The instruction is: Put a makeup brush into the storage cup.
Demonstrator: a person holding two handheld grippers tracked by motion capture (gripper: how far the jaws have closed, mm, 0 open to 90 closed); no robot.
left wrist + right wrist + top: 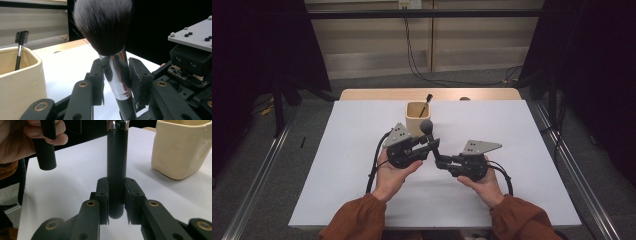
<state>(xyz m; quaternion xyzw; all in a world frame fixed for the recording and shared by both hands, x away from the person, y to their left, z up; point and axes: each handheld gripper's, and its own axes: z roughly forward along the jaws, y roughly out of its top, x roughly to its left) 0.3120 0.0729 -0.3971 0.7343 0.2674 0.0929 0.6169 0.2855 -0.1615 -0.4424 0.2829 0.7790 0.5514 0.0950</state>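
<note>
Overhead, both grippers meet at the upright makeup brush [427,131] before the cup [415,116] on the desk [352,150]. Left gripper [116,75] clamps its ferrule; right gripper [116,195] clamps the handle, so release the right one before lifting.

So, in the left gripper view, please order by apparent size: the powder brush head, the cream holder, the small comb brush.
1. Powder brush head, though closest to the camera, so this is unsure.
2. Cream holder, cut off by the frame.
3. Small comb brush, clearly smallest.
</note>
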